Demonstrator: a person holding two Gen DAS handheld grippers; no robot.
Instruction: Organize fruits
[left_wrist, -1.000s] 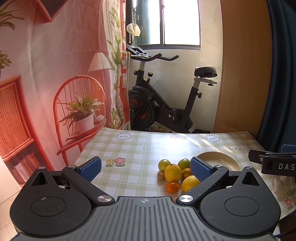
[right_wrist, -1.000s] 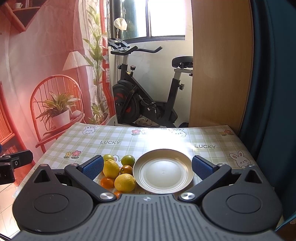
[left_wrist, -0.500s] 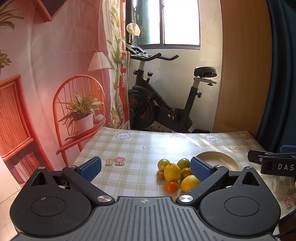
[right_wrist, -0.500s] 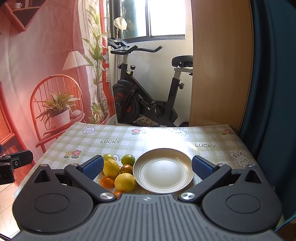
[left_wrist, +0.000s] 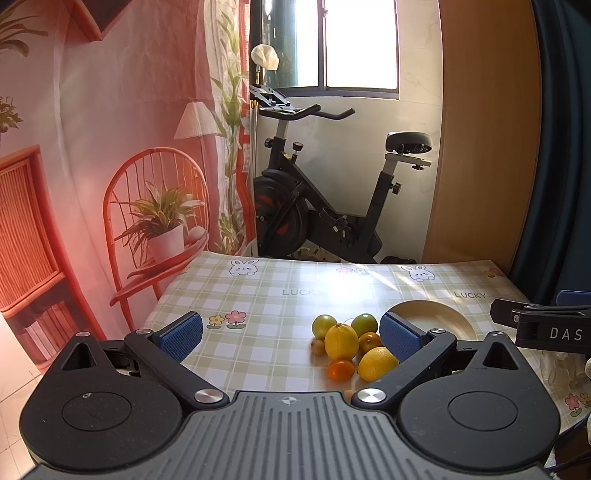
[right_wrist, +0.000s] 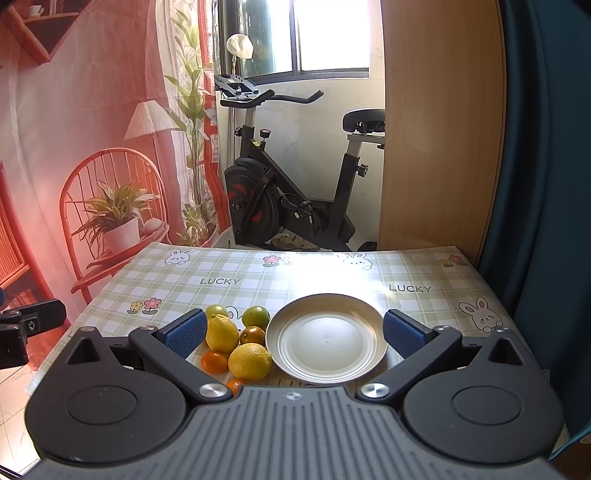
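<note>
Behind everything hangs a red-tinted printed backdrop (right_wrist: 92, 129) with a painted chair and potted plant, and right of it a black exercise bike (right_wrist: 295, 192) stands under a bright window, beside a wooden panel (right_wrist: 439, 129). Nearer lies the surface (right_wrist: 258, 284), covered with a green checked cloth bearing rabbits, flowers and the word LUCKY.

On its near part sits a pale round plate (right_wrist: 327, 338) (nothing lies in it). Just left of the plate the fruits huddle in a loose cluster, several touching one another. Largest are two lemons: one upright lemon (right_wrist: 221, 334) toward the far left of the cluster, and a second lemon (right_wrist: 250, 361) nearer, its side close against the plate's rim. Behind them rest two green citrus fruits, the left green fruit (right_wrist: 216, 311) and the right green fruit (right_wrist: 255, 316). Between the lemons sits a small orange (right_wrist: 253, 335), and at the near left a small tangerine (right_wrist: 214, 361); another orange fruit peeks out at the near edge, mostly hidden.

Right claw (right_wrist: 293, 328) hovers above the near edge, spread wide, its blue pads (right_wrist: 186, 332) framing the plate and cluster, gripping nothing. Left claw (left_wrist: 291, 336) is likewise wide and holds nothing, hovering left of the fruit; in its view the cluster (left_wrist: 341, 341) sits near its right pad.
</note>
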